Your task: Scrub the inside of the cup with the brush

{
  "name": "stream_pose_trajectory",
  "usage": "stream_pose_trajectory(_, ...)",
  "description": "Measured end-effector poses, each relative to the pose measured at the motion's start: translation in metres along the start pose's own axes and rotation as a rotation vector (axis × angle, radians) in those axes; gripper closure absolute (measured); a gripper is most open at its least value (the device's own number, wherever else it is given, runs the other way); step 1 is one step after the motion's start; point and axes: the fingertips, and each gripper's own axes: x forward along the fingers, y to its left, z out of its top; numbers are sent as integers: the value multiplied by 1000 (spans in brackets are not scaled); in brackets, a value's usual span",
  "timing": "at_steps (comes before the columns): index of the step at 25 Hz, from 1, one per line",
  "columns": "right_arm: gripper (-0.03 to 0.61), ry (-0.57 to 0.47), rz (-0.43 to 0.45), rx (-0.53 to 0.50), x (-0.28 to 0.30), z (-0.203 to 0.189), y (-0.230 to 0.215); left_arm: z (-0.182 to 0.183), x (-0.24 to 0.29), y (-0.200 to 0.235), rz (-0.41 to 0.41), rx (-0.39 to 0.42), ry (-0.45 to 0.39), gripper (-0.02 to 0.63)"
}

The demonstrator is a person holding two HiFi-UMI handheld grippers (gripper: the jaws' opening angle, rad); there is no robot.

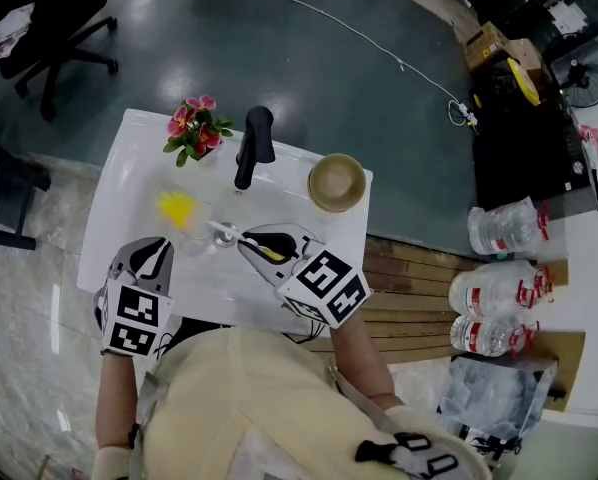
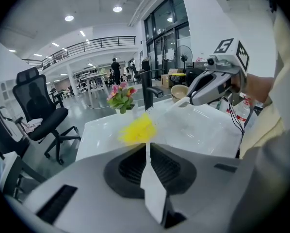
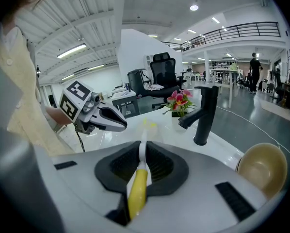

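A clear cup [image 1: 193, 225] stands on the white table [image 1: 129, 163], with the brush's yellow bristles [image 1: 176, 206] inside it. My left gripper [image 1: 165, 250] comes at the cup from the near left. In the left gripper view, that gripper [image 2: 148, 147] is shut on a thin pale strip of the cup's wall [image 2: 153, 191], and the bristles [image 2: 137, 129] show just ahead. My right gripper [image 1: 247, 240] is shut on the brush's white and yellow handle [image 3: 136, 191], pointing left into the cup. In the right gripper view the handle runs out between the closed jaws of that gripper [image 3: 142, 149] toward the left gripper [image 3: 117, 124].
A black faucet [image 1: 254, 146] rises at the table's far side, with a pot of pink flowers [image 1: 195, 128] to its left and a tan bowl [image 1: 337, 182] to its right. Large water bottles [image 1: 501, 288] lie on the floor at right. An office chair [image 1: 54, 18] stands far left.
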Motion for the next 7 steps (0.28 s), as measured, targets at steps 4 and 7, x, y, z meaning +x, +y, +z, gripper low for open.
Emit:
stream_pose_trajectory(4,529,-11,0,-3,-1,4,1,3,0,-3,-4,7,-7,577)
stream_pose_trajectory(7,529,-8,-5,-2,-3,4,2,7,0,-6,-6,19,-12,577)
